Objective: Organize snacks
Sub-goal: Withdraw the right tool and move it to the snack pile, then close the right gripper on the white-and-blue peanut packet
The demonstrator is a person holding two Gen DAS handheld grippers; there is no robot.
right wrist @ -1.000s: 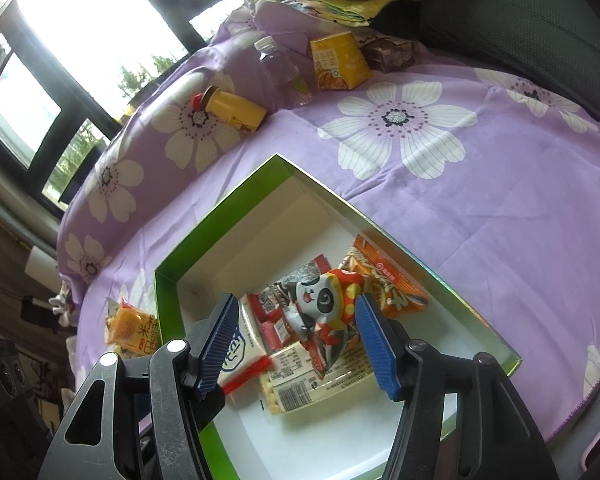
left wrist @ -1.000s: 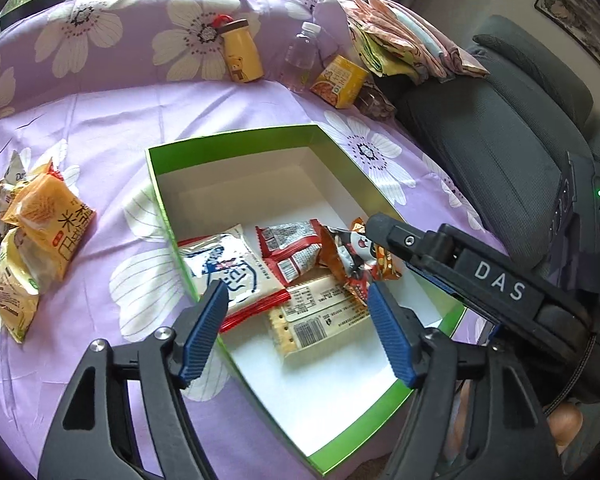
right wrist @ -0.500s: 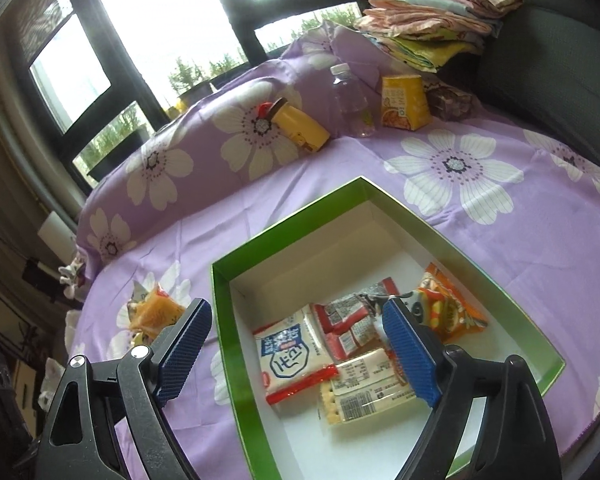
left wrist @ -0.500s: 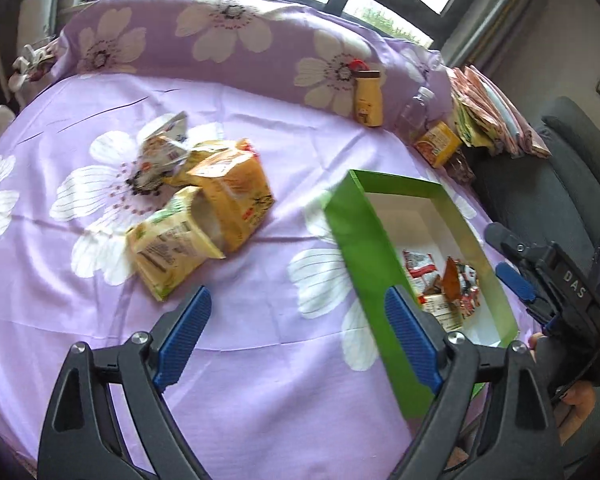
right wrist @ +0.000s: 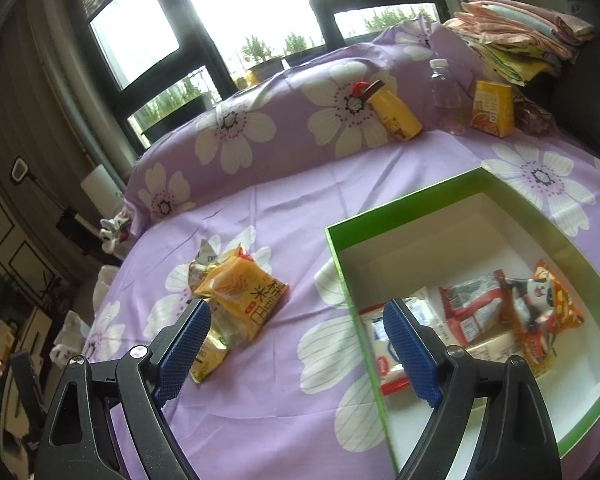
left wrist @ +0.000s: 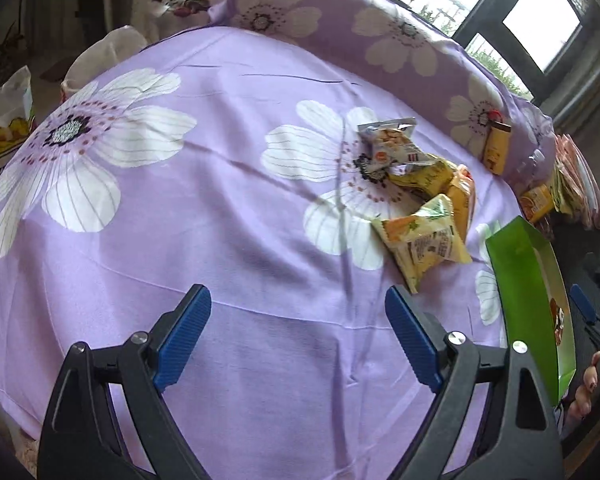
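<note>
Four snack packets [left wrist: 422,196] sit in a loose pile on the purple flowered sheet [left wrist: 220,220], and about four more lie inside the green box [right wrist: 342,240] just beside it. Left gripper [left wrist: 298,334] hangs tilted down over bare sheet, jaws wide with nothing between them. Right gripper [right wrist: 296,350] straddles the box's near wall; its jaws have just been opening and hold nothing. Further back: one yellow bottle [right wrist: 394,114], one clear bottle [right wrist: 446,96], one orange carton [right wrist: 492,108], plus folded cloth [right wrist: 520,40].
</note>
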